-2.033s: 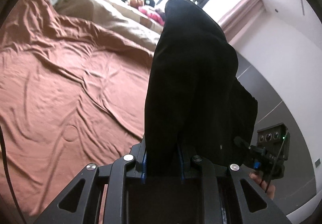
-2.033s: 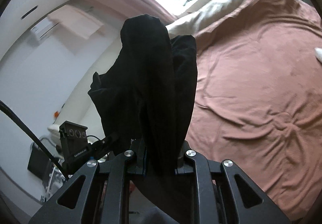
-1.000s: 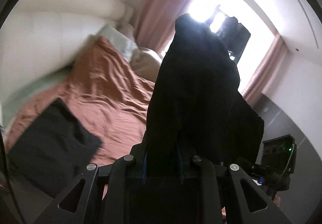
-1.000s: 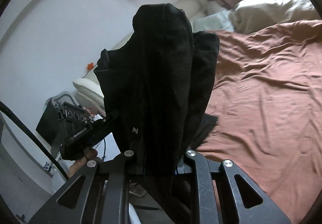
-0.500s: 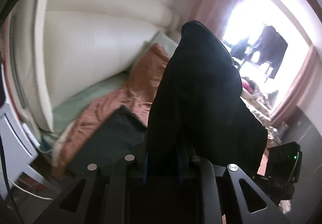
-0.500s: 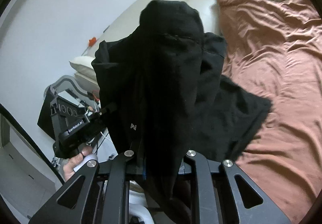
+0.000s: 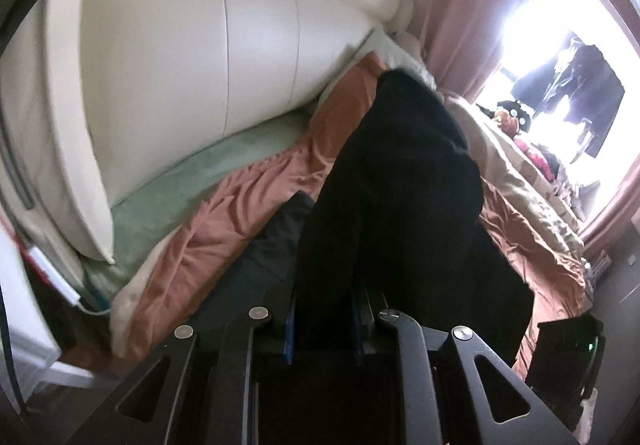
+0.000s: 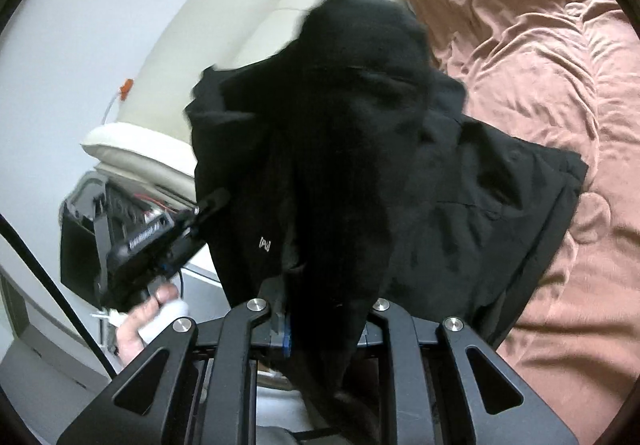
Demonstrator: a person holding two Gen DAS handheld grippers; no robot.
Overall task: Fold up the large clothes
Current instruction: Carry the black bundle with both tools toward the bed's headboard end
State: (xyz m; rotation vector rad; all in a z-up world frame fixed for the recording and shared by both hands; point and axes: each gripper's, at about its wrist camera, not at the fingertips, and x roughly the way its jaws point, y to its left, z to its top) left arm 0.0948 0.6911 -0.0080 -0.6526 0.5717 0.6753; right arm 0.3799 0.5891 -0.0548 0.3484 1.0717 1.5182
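Observation:
A black garment point(image 7: 400, 197) is bunched between the jaws of my left gripper point(image 7: 324, 329), which is shut on it; the cloth covers the fingers. My right gripper point(image 8: 326, 325) is shut on the same black garment point(image 8: 352, 133), which drapes over its fingers. Both hold it over the corner of the bed near the headboard. A second, folded black garment point(image 8: 500, 213) lies flat on the brown sheet under the held one; its edge shows in the left wrist view point(image 7: 276, 237). The left gripper's body and the hand on it show in the right wrist view point(image 8: 156, 245).
The bed has a wrinkled brown sheet point(image 8: 540, 45) and a cream padded headboard point(image 7: 200, 65). A green pillow point(image 7: 192, 181) lies by the headboard. A beige duvet point(image 7: 520, 165) lies toward the bright window point(image 7: 560, 45). A white nightstand with cables point(image 7: 36, 285) stands beside the bed.
Both grippers have swung with the held garment from the middle of the bed toward the headboard corner and lowered it over the folded black garment there. Both grips have stayed shut.

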